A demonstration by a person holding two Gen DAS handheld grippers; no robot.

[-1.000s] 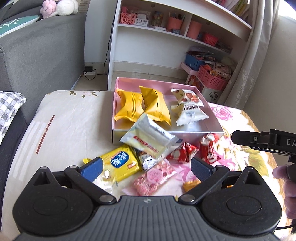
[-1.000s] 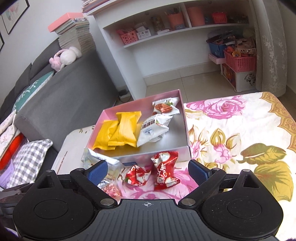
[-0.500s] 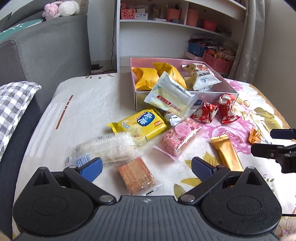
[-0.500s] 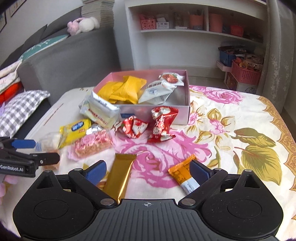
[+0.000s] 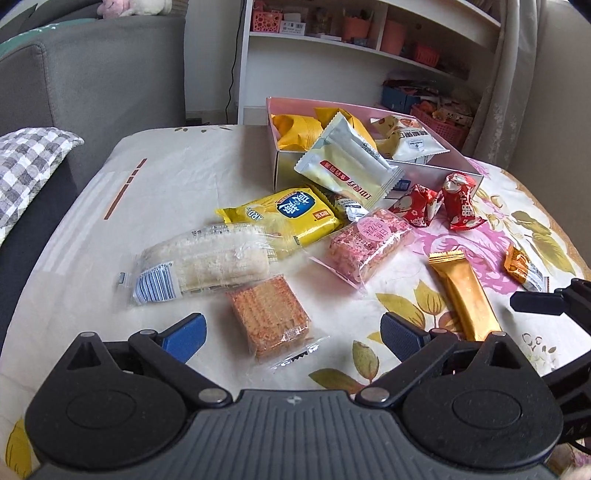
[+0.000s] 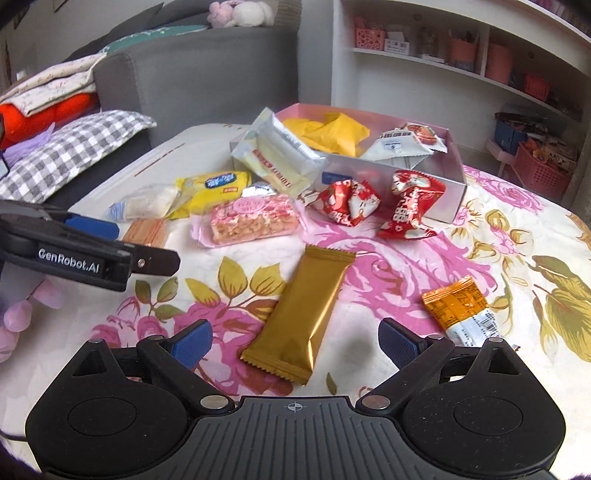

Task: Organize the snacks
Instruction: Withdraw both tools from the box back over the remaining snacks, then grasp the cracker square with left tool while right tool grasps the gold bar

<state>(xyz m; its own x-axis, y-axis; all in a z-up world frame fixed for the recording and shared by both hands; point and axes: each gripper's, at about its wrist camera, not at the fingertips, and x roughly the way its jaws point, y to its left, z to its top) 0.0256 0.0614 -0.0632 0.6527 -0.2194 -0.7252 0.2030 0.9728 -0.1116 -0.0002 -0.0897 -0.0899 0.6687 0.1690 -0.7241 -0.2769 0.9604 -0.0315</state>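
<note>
Grey sofa [image 5: 110, 74] beyond the table's far left edge, checked cushion [image 5: 26, 162] on it, plush toy [image 6: 240, 13] on top. White shelf unit [image 5: 369, 55] past the far edge, curtain [image 5: 509, 74] at its right, holding pink baskets [image 6: 371, 35].

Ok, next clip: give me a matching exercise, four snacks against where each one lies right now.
Snacks:
1. gold bar
2. white wafer pack
3. brown biscuit pack
4. yellow pouches

Places:
A. inside the pink box
B. between the open left gripper fingers
C. between the open right gripper fingers
D. leaning on the box's front corner

Pairs: 1-C, 2-D, 3-B, 4-A
</note>
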